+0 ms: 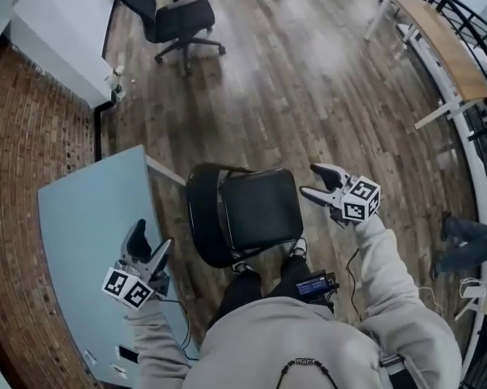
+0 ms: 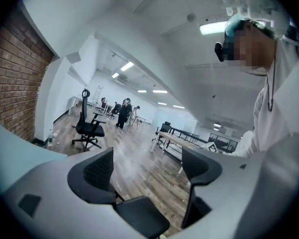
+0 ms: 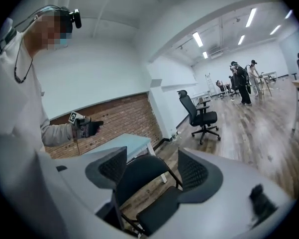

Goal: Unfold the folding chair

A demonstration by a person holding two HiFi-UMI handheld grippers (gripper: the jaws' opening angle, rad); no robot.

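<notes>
While the chair (image 1: 259, 209) stands unfolded, we hold left gripper (image 1: 152, 240) and right gripper (image 1: 312, 180) either side. Both released, empty.

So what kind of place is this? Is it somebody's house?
Most likely an open office or workspace, not a house: a wheeled office chair stands on the wide wood floor, a long desk runs along one side, and strip lights hang from the ceiling.

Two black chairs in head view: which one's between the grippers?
The folding chair, seat down, just in front of the person. The wheeled office chair stands far off.
</notes>
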